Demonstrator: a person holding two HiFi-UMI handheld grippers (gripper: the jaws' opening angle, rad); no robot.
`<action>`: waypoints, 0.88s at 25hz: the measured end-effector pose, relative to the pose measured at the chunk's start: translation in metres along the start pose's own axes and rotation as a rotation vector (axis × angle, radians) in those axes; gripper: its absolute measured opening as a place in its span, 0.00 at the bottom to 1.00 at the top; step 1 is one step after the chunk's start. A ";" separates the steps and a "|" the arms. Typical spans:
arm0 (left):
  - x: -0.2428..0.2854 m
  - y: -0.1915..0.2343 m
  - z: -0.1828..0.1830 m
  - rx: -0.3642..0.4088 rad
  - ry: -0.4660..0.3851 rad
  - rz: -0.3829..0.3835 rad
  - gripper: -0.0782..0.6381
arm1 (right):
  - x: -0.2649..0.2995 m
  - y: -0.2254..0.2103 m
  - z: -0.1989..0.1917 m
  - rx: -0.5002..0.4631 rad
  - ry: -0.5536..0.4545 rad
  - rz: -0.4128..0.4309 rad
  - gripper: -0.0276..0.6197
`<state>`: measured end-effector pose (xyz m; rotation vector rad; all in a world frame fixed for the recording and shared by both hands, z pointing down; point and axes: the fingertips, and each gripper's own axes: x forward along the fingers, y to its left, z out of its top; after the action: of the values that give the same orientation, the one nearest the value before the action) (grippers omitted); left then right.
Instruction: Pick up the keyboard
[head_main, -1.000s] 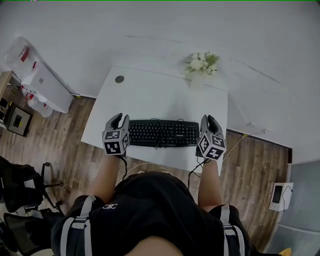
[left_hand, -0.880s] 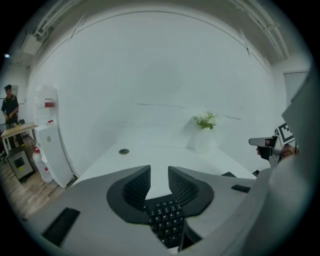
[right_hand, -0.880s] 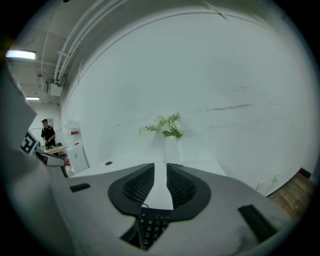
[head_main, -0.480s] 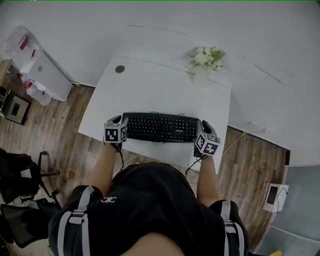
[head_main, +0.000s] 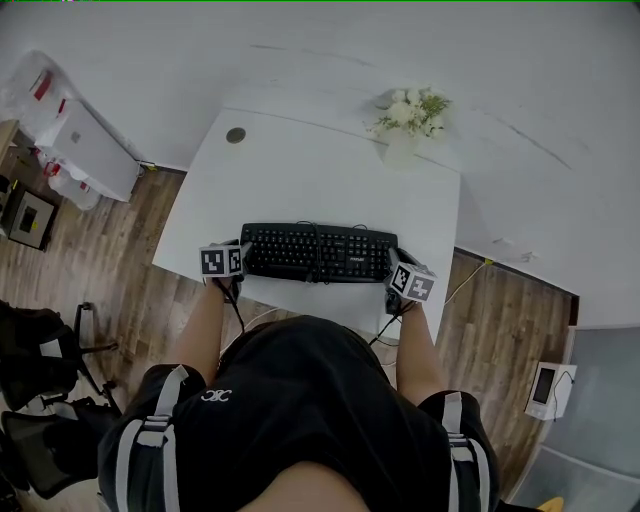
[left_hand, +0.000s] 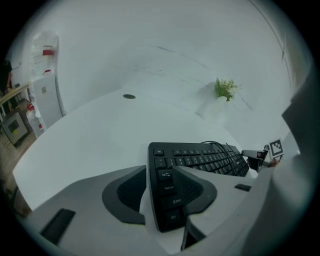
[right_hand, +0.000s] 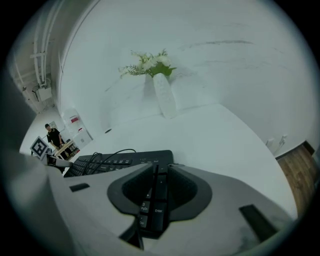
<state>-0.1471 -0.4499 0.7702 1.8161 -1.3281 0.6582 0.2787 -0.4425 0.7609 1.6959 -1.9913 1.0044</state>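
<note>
- Head view, lower centre: black keyboard (head_main: 318, 252) lying flat on white table (head_main: 300, 170), close to its near edge.
- Opening wide at left gripper (left_hand: 159, 172), keyboard's left end between the jaws, unpinched.
- Opening too at right gripper (right_hand: 156, 169), narrower, right end between.

Open table (head_main: 300, 180) behind keyboard (head_main: 318, 252), vase (head_main: 400, 152) at far right corner

Head view: from above the person, looking steeply down on the white table (head_main: 300, 180). Left gripper view: low and close at the left end of the keyboard (left_hand: 200, 157); right gripper view, at its right end. Both face the vase of flowers (left_hand: 223, 94), which all three share
</note>
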 end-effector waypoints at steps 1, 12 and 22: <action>0.002 0.001 -0.001 -0.015 0.002 -0.026 0.36 | 0.000 -0.001 0.001 -0.001 -0.003 0.001 0.19; 0.009 0.007 -0.002 -0.049 0.058 -0.227 0.42 | 0.008 -0.010 0.001 -0.109 0.065 -0.075 0.27; 0.019 0.001 -0.002 -0.145 0.065 -0.310 0.35 | 0.013 -0.013 -0.009 0.241 0.095 0.119 0.24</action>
<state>-0.1418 -0.4581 0.7863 1.8144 -0.9961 0.4383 0.2865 -0.4460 0.7792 1.6259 -1.9960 1.3892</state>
